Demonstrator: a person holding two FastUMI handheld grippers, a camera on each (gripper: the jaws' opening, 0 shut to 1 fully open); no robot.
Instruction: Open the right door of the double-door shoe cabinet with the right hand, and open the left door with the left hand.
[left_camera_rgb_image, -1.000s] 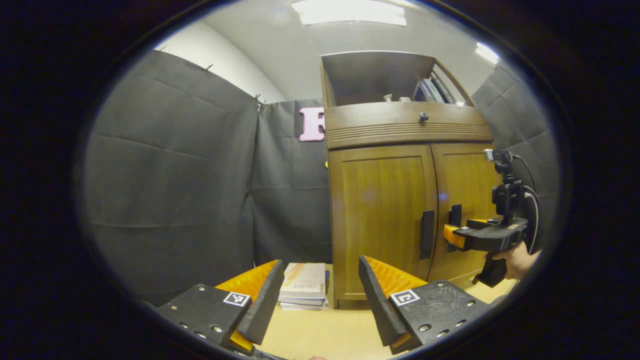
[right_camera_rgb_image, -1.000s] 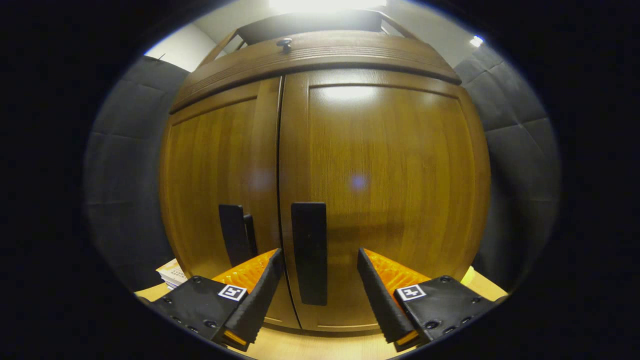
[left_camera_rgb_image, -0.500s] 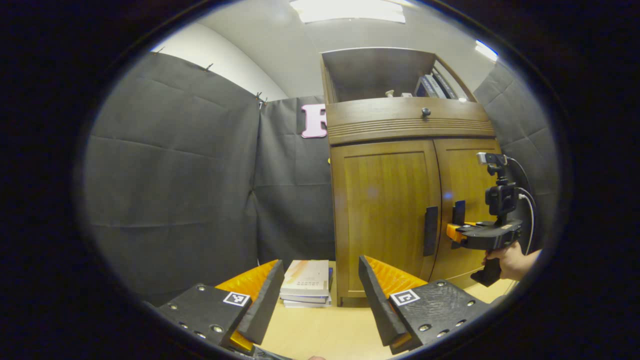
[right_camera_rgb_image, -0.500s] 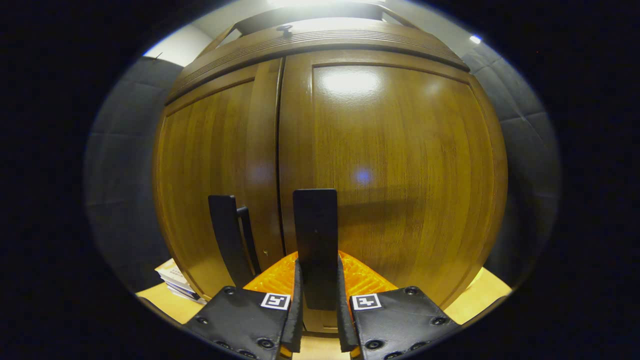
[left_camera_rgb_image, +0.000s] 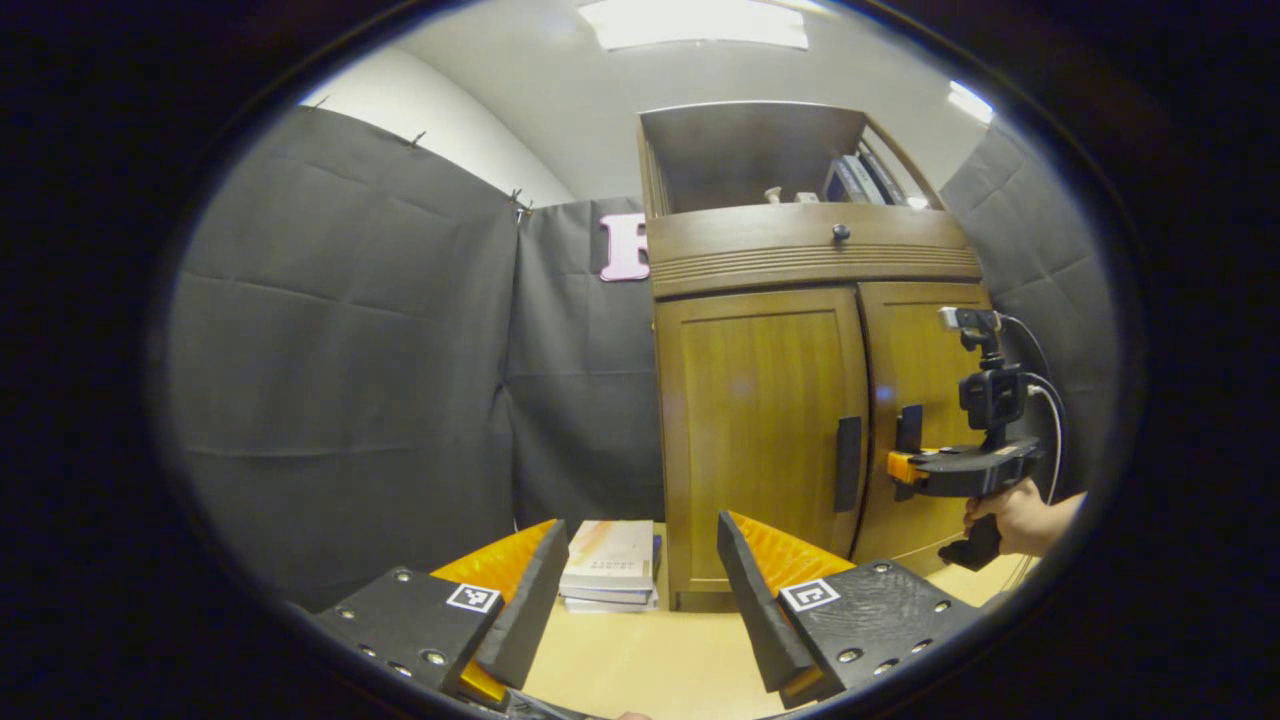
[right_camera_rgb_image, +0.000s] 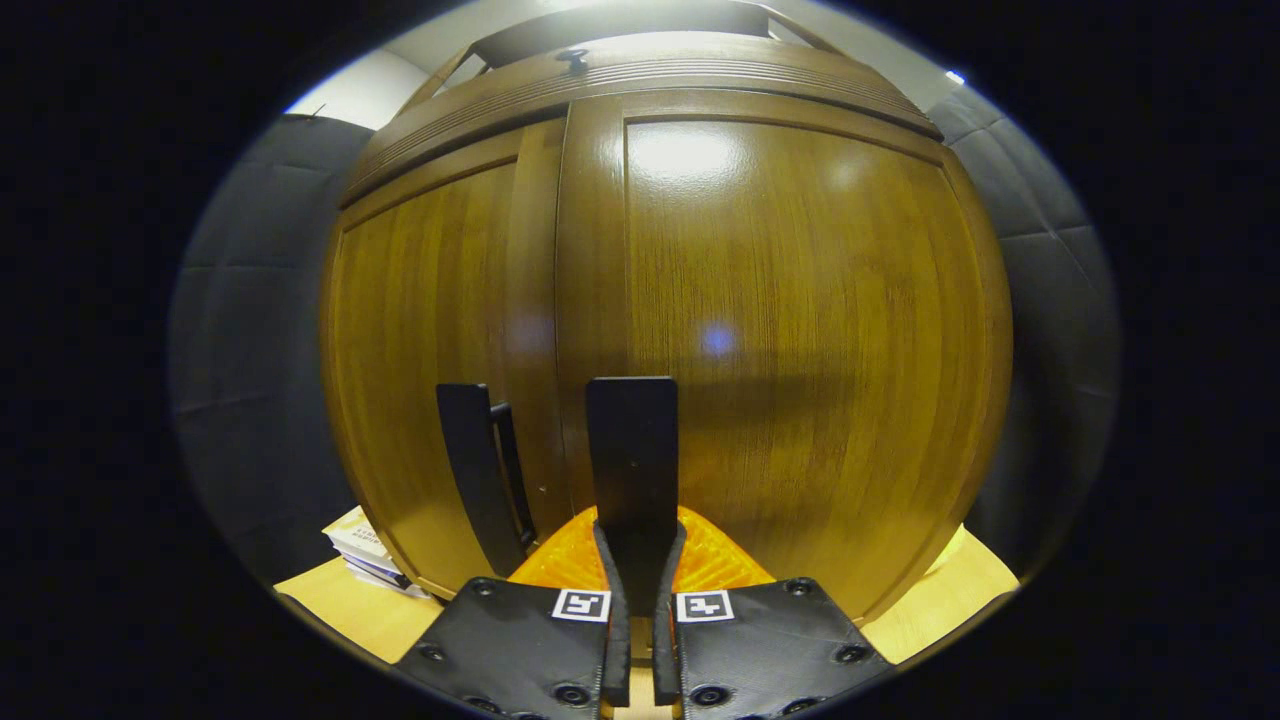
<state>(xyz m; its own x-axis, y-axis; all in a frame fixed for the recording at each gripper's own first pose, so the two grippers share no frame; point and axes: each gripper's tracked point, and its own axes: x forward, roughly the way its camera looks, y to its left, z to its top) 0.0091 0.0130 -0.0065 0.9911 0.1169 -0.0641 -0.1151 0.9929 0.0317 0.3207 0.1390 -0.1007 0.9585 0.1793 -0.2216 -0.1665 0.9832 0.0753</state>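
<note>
A: What is sitting nearest, at the bottom of the left gripper view?

B: The left gripper (left_camera_rgb_image: 640, 600) is hovering there with its two fingers spread wide apart, and nothing is lying between them. Under it, the light wooden floor (left_camera_rgb_image: 650, 665) is showing.

A: And in the right gripper view?

B: At the bottom centre, the right gripper (right_camera_rgb_image: 637, 590) is closing tightly on the right door handle (right_camera_rgb_image: 632, 460). Both fingers are pressing on the lower end of this dark vertical bar. In the left gripper view the same gripper (left_camera_rgb_image: 905, 468) is appearing at the right of the frame, and a hand (left_camera_rgb_image: 1010, 515) is holding its grip from below.

A: Where is the cabinet standing?

B: The shoe cabinet (left_camera_rgb_image: 810, 250) is standing right of centre in the left gripper view, against the dark cloth wall. The left door (left_camera_rgb_image: 760, 420) is lying flat and closed, with the left door handle (left_camera_rgb_image: 848, 464) near its right edge. The right door (right_camera_rgb_image: 800, 330) is taking the centre and the right of the right gripper view. Whether it is already a little open, I cannot tell.

A: Anything else there?

B: A stack of books (left_camera_rgb_image: 610, 565) is lying on the floor just beside the cabinet's left side. Farther up, a small knob (left_camera_rgb_image: 841, 232) is sitting on the band above the doors, and some books (left_camera_rgb_image: 855, 180) are leaning in the open shelf at the top.
</note>
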